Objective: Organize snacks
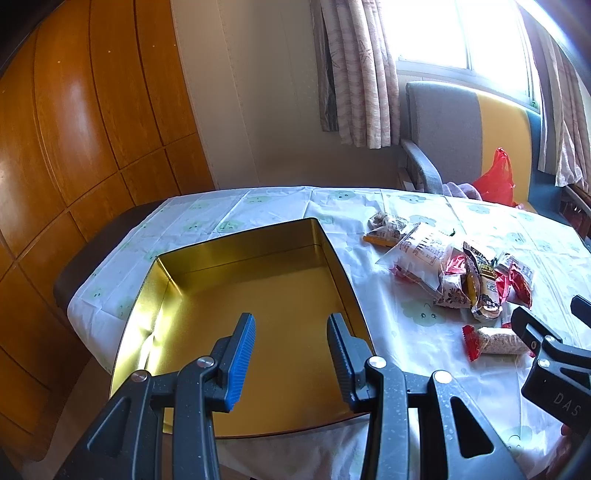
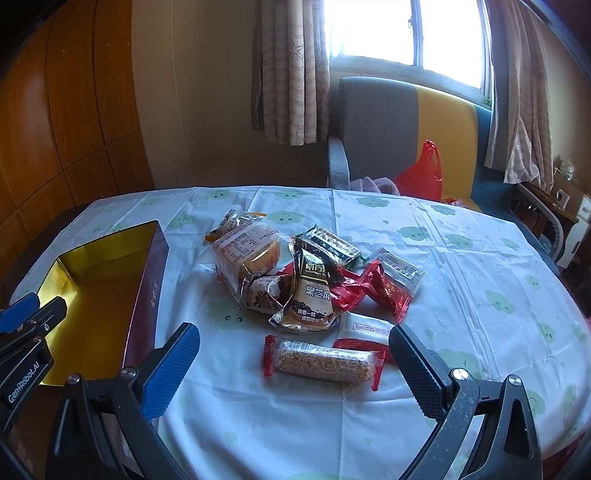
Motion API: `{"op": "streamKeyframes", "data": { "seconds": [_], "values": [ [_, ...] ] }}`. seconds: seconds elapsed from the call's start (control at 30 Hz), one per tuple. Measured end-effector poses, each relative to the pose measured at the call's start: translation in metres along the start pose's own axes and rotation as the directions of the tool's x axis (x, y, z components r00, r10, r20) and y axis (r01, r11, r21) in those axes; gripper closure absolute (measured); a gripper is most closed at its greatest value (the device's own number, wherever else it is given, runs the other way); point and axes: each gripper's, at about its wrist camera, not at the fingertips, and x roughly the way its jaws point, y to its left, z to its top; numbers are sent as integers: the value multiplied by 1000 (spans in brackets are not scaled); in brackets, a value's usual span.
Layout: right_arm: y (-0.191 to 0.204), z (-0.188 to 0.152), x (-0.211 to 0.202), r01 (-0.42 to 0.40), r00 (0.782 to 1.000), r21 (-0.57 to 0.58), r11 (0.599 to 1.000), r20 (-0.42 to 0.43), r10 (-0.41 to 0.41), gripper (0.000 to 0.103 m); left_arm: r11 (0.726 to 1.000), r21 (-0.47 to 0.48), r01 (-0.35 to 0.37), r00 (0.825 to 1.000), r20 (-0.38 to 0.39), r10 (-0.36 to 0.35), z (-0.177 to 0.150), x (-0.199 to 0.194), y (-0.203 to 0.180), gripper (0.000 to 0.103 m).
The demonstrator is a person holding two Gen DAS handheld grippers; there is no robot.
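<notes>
Sunlit room with a curtained window [image 2: 402, 33] and an armchair [image 2: 380, 122] behind a bench [image 2: 461, 295] draped in a white cloth printed with green clouds. Gold-lined tin [image 1: 258, 295] — open, nothing inside — sits at 9 o'clock of the snack pile [image 2: 306, 273], well apart from it. Left gripper [image 1: 291, 336] hangs over the tin, its fingers [image 1: 242, 350] parted with nothing between them. Right gripper [image 2: 291, 354] hovers above the bench, fingers [image 2: 173, 362] spread wide and gripping nothing; between them lies a grain bar [image 2: 325, 360] in a red-ended clear wrapper, at 6 o'clock of the pile, touched by neither finger. Black sesame packet [image 2: 314, 295] tops the pile — a wrapped bun [image 2: 247, 254] lies at its 10 o'clock.
</notes>
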Motion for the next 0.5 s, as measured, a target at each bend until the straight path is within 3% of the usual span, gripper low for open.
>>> {"op": "streamKeyframes", "data": {
  "seconds": [0.33, 0.5],
  "values": [
    [-5, -1, 3, 0, 1000, 6, 1000, -6, 0, 0, 1000, 16, 19, 1000, -13, -19, -1, 3, -6, 62],
    [-8, -2, 8, 5, 1000, 11, 1000, -25, -5, 0, 996, 31, 85, 996, -40, -84, -2, 8, -11, 62]
  ]
}}
